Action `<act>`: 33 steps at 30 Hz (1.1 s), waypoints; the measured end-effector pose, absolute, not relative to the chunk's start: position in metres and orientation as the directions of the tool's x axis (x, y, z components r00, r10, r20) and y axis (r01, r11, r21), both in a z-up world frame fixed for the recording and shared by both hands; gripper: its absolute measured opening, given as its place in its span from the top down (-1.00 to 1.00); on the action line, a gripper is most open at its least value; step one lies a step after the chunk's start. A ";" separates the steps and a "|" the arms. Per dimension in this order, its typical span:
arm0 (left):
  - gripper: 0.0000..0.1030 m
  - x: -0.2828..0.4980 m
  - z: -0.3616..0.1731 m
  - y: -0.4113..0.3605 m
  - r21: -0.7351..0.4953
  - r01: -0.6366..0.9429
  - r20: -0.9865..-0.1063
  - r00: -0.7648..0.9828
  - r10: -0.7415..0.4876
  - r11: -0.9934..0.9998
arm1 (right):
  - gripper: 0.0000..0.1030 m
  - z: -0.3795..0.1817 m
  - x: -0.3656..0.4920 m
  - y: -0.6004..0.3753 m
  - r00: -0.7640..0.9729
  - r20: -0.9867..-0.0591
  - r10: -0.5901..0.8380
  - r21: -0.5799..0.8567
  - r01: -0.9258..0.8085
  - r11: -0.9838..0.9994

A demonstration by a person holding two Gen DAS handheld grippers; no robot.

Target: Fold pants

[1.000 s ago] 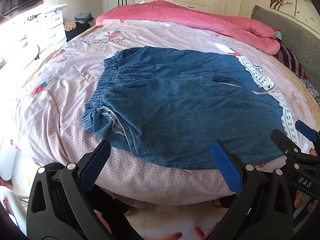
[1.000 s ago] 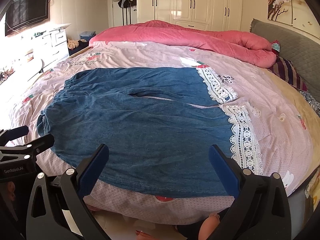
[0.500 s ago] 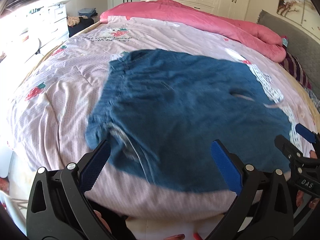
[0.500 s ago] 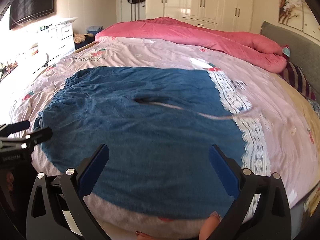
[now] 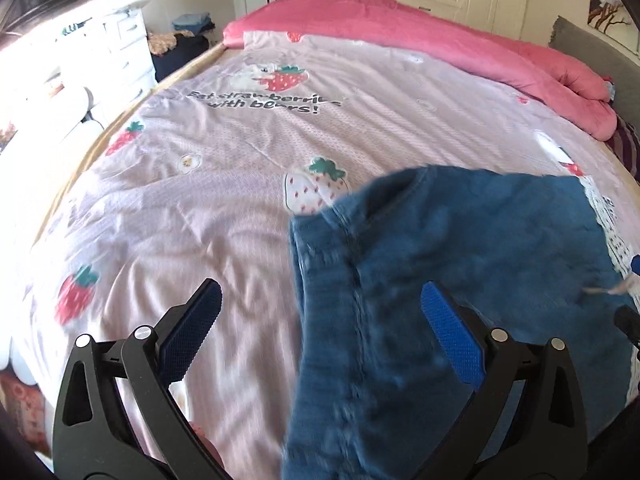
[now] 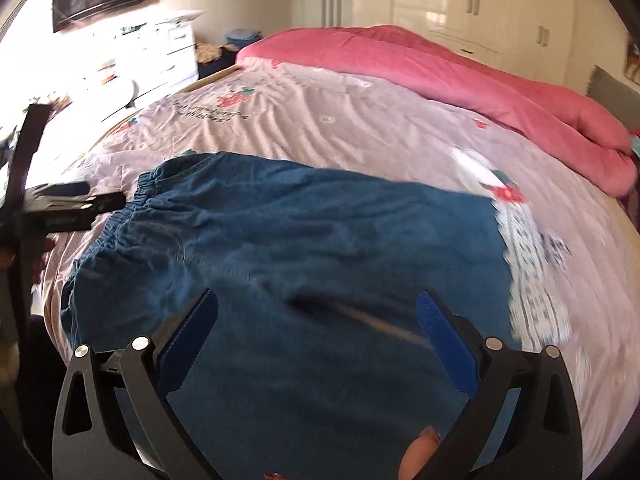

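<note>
Blue denim pants (image 6: 304, 240) with white lace cuffs (image 6: 532, 280) lie flat on the bed, waistband (image 6: 132, 208) to the left, legs to the right. My right gripper (image 6: 318, 320) hovers open above the middle of the pants, near the crotch split. In the left wrist view the waistband end of the pants (image 5: 440, 280) fills the lower right. My left gripper (image 5: 320, 312) is open over that waistband edge, its left finger over bare bedsheet. The left gripper (image 6: 76, 204) also shows at the left edge of the right wrist view, beside the waistband.
The bed carries a pale pink strawberry-print sheet (image 5: 200, 200) and a rolled pink duvet (image 6: 440, 76) along the far side. White drawers (image 5: 128, 44) stand left of the bed, wardrobes (image 6: 480, 4) behind, a grey headboard (image 5: 588, 44) at right.
Both grippers have moved forward and left over the bed, closer to the pants. The left view now centres on the waistband edge. Both stay open; the pants still lie flat.
</note>
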State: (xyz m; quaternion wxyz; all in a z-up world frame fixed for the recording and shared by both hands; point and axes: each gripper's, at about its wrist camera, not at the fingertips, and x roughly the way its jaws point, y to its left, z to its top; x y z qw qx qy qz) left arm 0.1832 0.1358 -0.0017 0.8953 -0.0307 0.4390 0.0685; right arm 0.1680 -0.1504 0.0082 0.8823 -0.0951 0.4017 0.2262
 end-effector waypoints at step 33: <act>0.86 0.253 -0.026 0.154 -0.194 0.116 -0.770 0.598 -0.224 0.974 | 0.20 -0.037 0.334 -0.003 0.291 -0.897 0.332 -0.060 -0.826 0.560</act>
